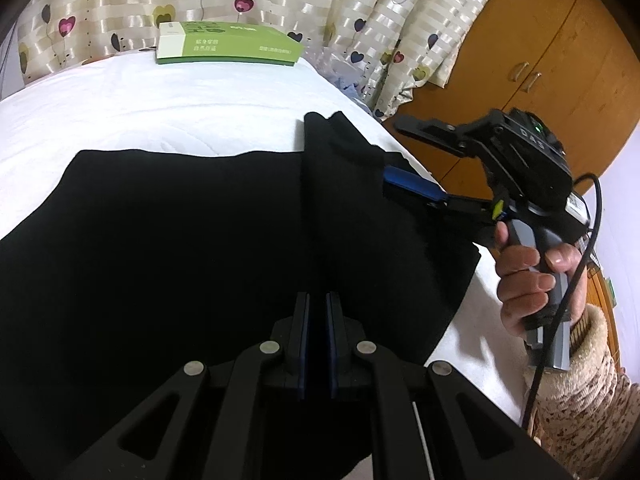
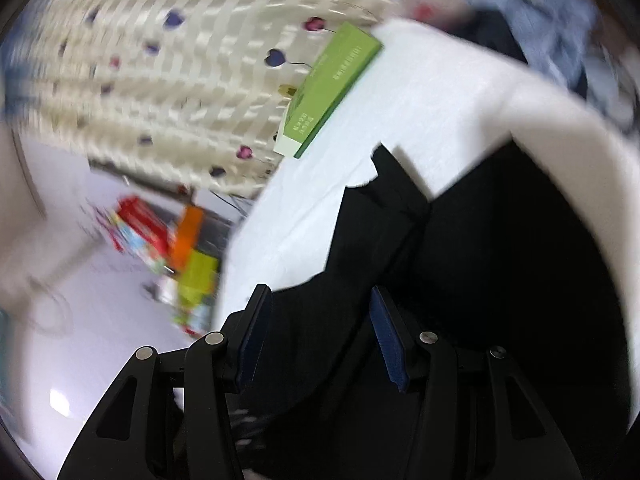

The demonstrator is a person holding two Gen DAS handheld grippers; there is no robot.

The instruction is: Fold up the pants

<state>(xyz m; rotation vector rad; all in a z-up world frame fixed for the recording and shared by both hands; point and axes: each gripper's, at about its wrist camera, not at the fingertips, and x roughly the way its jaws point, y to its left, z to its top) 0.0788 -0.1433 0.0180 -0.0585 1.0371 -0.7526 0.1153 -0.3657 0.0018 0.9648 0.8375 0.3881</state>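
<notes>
Black pants flat on bed, long axis 9-to-3. Left hand-held gripper pinched shut on near fabric; right hand-held gripper gaping at 3 o'clock edge, nearer folded leg, nothing gripped yet.

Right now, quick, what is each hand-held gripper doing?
Left hand-held gripper: closed, pinching the black pants.
Right hand-held gripper: open, pants between its fingers, not gripped.

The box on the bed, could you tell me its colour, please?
Green with a white end, clearest in the left wrist view: box.
</notes>
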